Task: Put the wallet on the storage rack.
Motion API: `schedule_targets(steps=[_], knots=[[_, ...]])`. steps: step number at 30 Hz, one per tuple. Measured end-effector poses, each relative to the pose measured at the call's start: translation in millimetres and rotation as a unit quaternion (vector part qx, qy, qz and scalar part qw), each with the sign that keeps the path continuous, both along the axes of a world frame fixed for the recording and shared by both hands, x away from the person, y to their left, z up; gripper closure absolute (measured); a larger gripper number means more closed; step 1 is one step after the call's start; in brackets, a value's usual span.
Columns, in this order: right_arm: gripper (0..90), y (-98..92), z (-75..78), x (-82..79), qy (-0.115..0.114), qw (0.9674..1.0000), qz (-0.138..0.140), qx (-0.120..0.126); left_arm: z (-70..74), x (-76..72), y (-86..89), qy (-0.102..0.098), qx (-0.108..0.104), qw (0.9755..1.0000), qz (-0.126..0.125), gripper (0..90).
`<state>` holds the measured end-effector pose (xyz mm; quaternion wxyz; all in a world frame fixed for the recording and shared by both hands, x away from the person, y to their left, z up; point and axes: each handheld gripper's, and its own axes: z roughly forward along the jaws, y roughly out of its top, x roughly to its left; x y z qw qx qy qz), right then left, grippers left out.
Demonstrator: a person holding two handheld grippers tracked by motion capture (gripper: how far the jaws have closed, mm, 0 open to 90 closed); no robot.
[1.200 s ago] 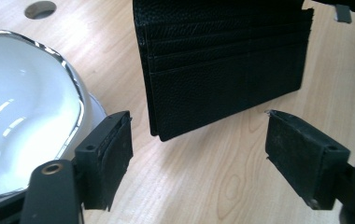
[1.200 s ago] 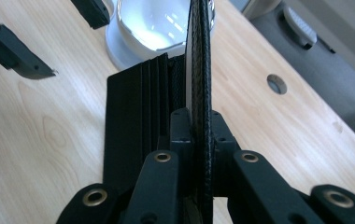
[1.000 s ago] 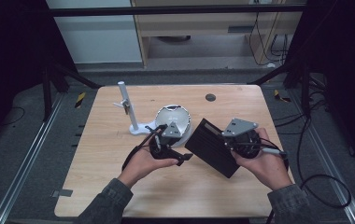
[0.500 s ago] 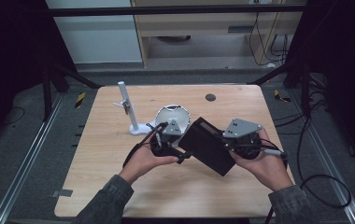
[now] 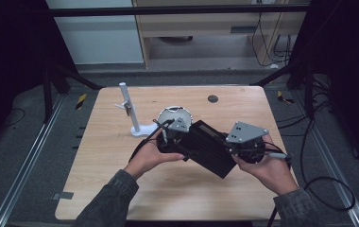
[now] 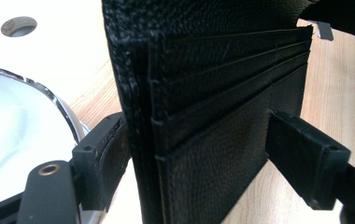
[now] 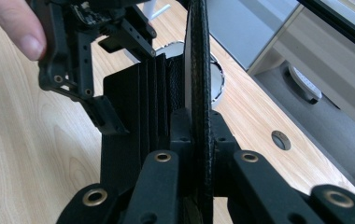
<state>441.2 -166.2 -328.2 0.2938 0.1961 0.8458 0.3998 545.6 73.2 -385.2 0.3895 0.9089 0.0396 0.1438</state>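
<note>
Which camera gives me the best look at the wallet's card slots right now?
The left gripper view: the card slots of the wallet face the camera as stacked rows. The right gripper view sees them edge-on as thin layers; in the high view the wallet is a plain black slab.

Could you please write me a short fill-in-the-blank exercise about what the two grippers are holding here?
1. Both grippers hold a black ____ above the wooden table.
2. The right gripper is ____ on one panel's edge.
3. The left gripper has its jaws on either side of the panel with card ____.
4. Behind them lies a round white ____.

Missing words: wallet; shut; slots; dish
</note>
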Motion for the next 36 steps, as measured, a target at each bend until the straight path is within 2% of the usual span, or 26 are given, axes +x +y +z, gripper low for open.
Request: schedule_targets(steps=[15, 16, 19, 20, 22, 24, 27, 28, 30, 32, 36], knots=[[84.3, -1.3, -0.6, -0.1, -0.002, 1.0, 0.001, 0.003, -0.1, 4.4, -2.2, 0.012, 0.002, 0.9999, -0.008, 26.6], [84.2, -1.5, -0.6, -0.2, -0.003, 1.0, 0.002, 0.003, 0.7, 5.0, -2.6, 0.02, -0.001, 0.9997, -0.01, 28.3], [84.2, -1.9, -1.1, -0.6, -0.005, 1.0, 0.002, 0.005, 3.5, 6.5, -2.6, 0.027, -0.003, 0.9995, -0.018, 35.9], [84.3, -2.2, -1.4, -0.8, -0.005, 1.0, 0.002, 0.006, 4.4, 7.2, -2.2, 0.033, -0.01, 0.9992, -0.019, 41.1], [84.2, -3.1, -2.2, -0.7, -0.005, 1.0, 0.001, 0.007, 5.8, 7.8, -1.6, 0.033, -0.009, 0.9993, -0.018, 48.9], [84.2, -4.0, -3.2, -0.5, -0.006, 1.0, 0.002, 0.008, 7.9, 8.9, -1.0, 0.048, -0.01, 0.9984, -0.03, 55.6], [84.1, -5.7, -5.3, -0.2, -0.006, 0.9999, 0.004, 0.007, 10.9, 7.7, -1.9, 0.047, 0.0, 0.9982, -0.039, 67.7], [84.1, -5.7, -5.3, -0.2, -0.006, 0.9999, 0.004, 0.007, 12.9, 7.1, -1.6, 0.044, 0.005, 0.9983, -0.039, 67.7], [83.4, -6.9, -8.2, -0.3, -0.002, 1.0, 0.005, 0.001, 17.1, 6.8, 0.6, 0.045, 0.003, 0.9984, -0.034, 77.6], [81.0, -9.7, -15.0, 1.0, -0.001, 1.0, -0.003, -0.008, 23.6, 3.4, 2.2, 0.033, 0.007, 0.9992, -0.019, 79.7], [78.9, -11.6, -23.6, 3.6, 0.003, 0.9999, -0.006, -0.008, 32.8, -0.8, 3.7, 0.022, 0.013, 0.9997, 0.001, 80.1]])
